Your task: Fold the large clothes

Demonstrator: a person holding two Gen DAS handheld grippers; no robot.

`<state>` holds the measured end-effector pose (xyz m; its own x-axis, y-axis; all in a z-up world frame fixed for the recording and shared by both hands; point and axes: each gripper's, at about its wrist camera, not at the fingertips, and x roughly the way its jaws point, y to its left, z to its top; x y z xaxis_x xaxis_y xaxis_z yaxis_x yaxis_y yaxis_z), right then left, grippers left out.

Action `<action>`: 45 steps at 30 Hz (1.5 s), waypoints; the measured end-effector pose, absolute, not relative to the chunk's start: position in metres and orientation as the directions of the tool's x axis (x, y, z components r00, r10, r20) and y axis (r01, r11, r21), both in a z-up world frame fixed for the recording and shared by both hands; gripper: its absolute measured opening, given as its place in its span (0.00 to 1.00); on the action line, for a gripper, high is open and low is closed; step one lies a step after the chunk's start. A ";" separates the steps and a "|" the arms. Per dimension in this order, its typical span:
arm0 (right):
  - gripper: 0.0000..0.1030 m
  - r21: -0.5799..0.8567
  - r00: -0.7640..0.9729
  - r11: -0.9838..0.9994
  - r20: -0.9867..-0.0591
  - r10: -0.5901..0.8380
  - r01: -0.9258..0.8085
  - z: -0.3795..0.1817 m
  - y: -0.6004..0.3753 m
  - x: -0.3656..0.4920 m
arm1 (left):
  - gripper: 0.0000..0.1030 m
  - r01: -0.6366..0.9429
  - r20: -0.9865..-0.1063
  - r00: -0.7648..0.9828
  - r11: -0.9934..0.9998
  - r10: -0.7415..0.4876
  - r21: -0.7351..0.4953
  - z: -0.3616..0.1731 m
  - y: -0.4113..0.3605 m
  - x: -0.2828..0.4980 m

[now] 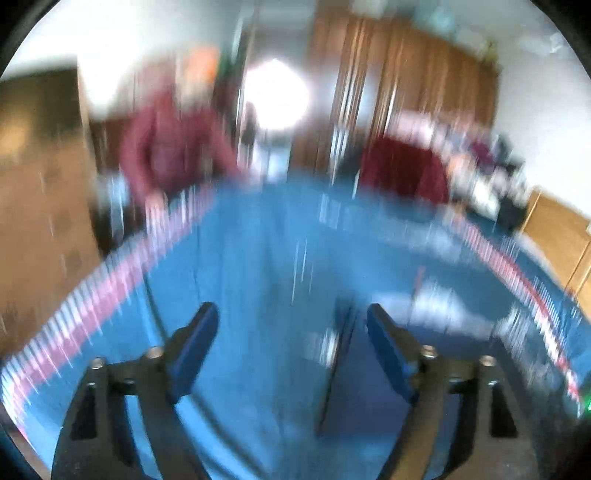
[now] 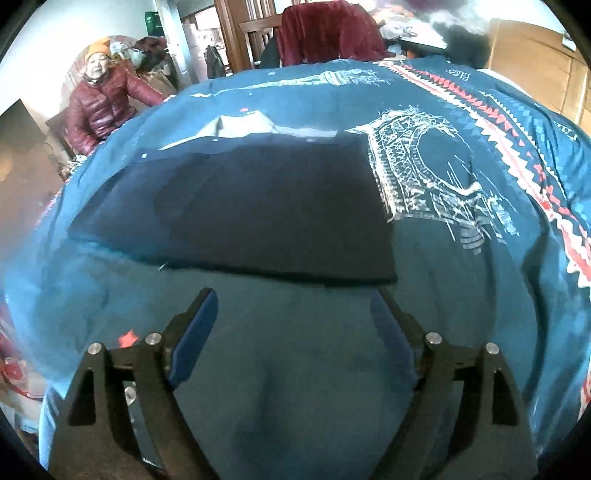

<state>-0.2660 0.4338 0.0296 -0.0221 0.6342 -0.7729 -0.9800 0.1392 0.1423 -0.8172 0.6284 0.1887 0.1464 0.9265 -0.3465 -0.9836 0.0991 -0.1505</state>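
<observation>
A dark navy garment (image 2: 236, 210) lies folded flat as a rectangle on a teal printed bedspread (image 2: 461, 277). My right gripper (image 2: 293, 306) stands open just short of the garment's near edge, nothing between its blue pads. The left wrist view is heavily motion-blurred. There my left gripper (image 1: 291, 321) is open over the blue bedspread (image 1: 240, 258), empty. A darker blue patch (image 1: 351, 387), perhaps the garment's edge, shows low between its fingers, too smeared to tell.
A person in a maroon puffer jacket (image 2: 103, 107) and orange hat sits beyond the far left corner of the bed. A dark red cloth (image 2: 328, 33) hangs over a chair at the far side. Wooden wardrobes (image 1: 406, 74) line the back wall.
</observation>
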 end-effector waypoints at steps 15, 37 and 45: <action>0.83 0.160 -0.048 0.139 -0.806 0.590 -0.977 0.021 0.381 -0.304 | 1.00 -0.915 -0.149 0.335 0.284 0.930 -0.286 0.255 0.559 -0.843; 1.00 -0.084 0.129 0.158 0.277 0.952 -0.984 0.386 0.305 -0.381 | 1.00 -0.949 -0.361 0.277 0.195 0.891 -0.248 0.152 0.493 -0.699; 1.00 -0.140 0.005 -0.016 -0.141 0.990 -0.990 0.309 0.376 -0.371 | 1.00 -0.882 -0.530 0.412 0.179 0.741 -0.435 0.074 0.521 -0.702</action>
<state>-0.3706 0.3762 0.3087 0.0045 0.9899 -0.1414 -0.9900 -0.0155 -0.1405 -0.7024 0.5211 0.0740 0.4116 0.7412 -0.5303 -0.8824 0.1786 -0.4353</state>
